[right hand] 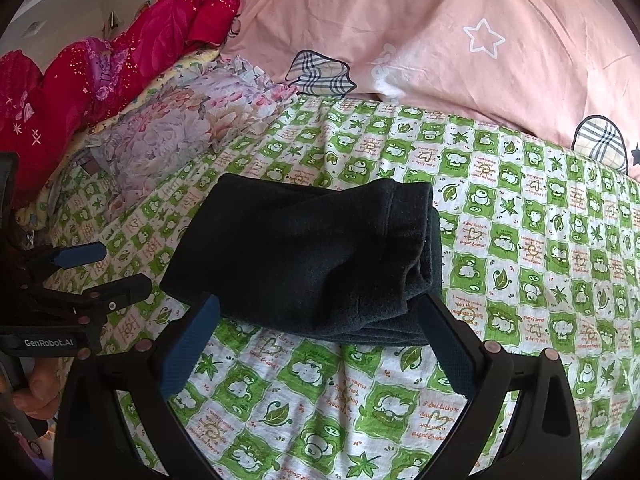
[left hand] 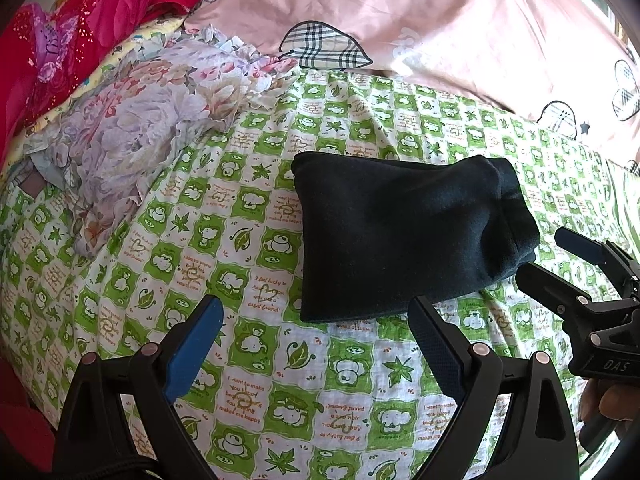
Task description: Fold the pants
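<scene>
- Blue-padded fingers (left hand: 188,354) of the left gripper (left hand: 316,344) fill the bottom of the left wrist view, spread wide with nothing between them; they hover over the bare green-and-white checked bedsheet (left hand: 256,384), just short of the near edge of the pants.
- Dark pants (left hand: 400,236) lie on the sheet as a compact, thick rectangle, several layers stacked; judging by that shape, the folding looks finished or nearly so.
- From the right wrist view, the right gripper (right hand: 320,344) is also wide open and empty, its fingers (right hand: 188,348) straddling the near edge of the pants (right hand: 304,248), the layered ends showing on the right side of the bundle.
- Each gripper appears in the other's camera: the right one (left hand: 560,256) sits just beside the bundle's right corner, the left one (right hand: 108,268) near its left side. Being open and flanking the fabric, they seem placed either to let go after a fold or to square up the stack.
- A person's hand (left hand: 604,400) grips the right tool's handle at the frame edge.
- Farther back lie a crumpled floral cloth (left hand: 152,128), a pink quilt with plaid shapes (left hand: 440,20), and red bedding (left hand: 100,28), all well apart from the pants, which leaves the folding area open.
</scene>
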Demonstrator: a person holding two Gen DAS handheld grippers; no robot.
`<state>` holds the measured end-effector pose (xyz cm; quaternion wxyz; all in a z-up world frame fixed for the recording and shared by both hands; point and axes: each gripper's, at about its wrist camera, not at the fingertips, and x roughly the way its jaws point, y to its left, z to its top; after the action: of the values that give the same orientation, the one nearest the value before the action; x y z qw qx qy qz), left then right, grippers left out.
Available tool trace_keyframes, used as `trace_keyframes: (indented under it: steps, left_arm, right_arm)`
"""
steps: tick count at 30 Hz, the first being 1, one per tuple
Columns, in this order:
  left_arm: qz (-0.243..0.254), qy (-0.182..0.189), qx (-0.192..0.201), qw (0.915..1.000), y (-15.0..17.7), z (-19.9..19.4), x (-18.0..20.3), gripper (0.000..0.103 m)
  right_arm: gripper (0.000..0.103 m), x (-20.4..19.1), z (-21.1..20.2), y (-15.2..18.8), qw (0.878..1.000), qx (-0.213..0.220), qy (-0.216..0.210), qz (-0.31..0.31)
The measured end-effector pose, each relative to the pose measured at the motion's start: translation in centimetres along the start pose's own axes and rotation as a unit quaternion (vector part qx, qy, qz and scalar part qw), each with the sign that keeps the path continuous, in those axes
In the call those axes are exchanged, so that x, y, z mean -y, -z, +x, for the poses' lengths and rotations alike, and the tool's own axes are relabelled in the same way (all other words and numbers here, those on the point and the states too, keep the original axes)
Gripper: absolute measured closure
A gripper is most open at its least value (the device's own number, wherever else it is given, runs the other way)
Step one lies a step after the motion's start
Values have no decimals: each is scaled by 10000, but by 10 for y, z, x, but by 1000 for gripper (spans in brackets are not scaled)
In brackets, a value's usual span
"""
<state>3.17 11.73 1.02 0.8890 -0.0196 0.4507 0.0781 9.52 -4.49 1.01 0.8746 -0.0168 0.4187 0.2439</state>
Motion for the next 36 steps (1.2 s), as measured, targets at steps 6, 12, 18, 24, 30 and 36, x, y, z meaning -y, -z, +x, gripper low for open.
trace_keyframes:
  steps: [6, 12, 18, 24, 30, 36]
  left_arm:
    - [-5, 12, -13, 10000, 0, 0, 0, 8]
    - [-3, 22, -26, 10000, -1, 1, 0, 7]
    - [-1, 16, -19, 10000, 0, 1, 0, 7]
    - [3, 10, -15, 10000, -2, 1, -1, 7]
    - [-7, -25, 8, 10000, -6, 0, -2, 7]
    - [-52, -89, 0, 9999, -8, 2, -3, 7]
  right_arm:
    - [4, -1, 0, -1, 10000, -26, 1, 24]
    - [4, 0, 1, -1, 10000, -11, 2, 11]
    - [4, 0, 1, -1, 10000, -8, 8, 21]
    - [4, 1, 0, -4, 10000, 27, -5, 10]
    - [4, 2, -2, -7, 10000, 67, -8, 7]
    - [4, 4, -3, -8, 10000, 82, -5, 4]
